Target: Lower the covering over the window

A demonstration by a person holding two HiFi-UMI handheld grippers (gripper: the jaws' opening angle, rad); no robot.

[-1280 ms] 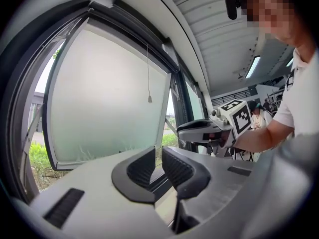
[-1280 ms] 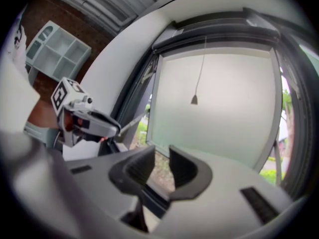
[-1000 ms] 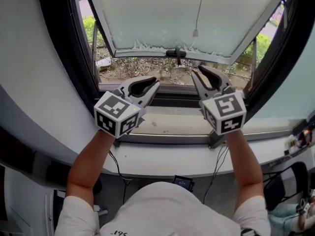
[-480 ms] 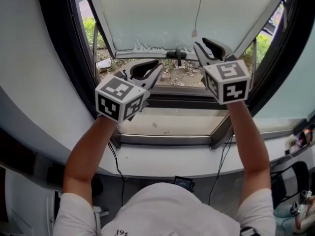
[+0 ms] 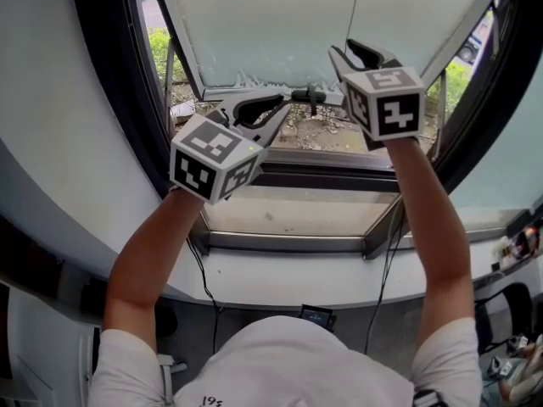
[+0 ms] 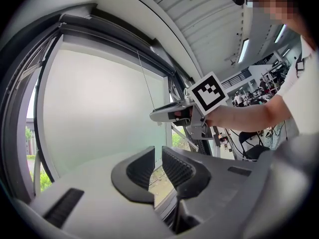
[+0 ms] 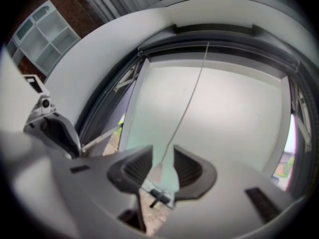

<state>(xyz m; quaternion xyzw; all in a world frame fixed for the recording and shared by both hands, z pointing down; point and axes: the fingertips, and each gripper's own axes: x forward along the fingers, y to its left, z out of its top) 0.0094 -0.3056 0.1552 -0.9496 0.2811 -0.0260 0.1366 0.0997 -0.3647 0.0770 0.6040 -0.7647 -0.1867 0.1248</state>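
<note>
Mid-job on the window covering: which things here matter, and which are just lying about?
For the job:
- pull cord, its end piece between the right tool's opening jaws
- frosted window
- left tool, shut and empty

Lying about:
- window handle
- cables under the sill
- black device on the floor

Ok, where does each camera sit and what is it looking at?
Head view: on the person's head, looking down at the blind; both forearms show.
Left gripper view: on the left gripper, facing the blind; right arm shows.
Right gripper view: on the right gripper, cord's knob between its opening jaws; no arm shows.
Gripper views share blind and cord.
</note>
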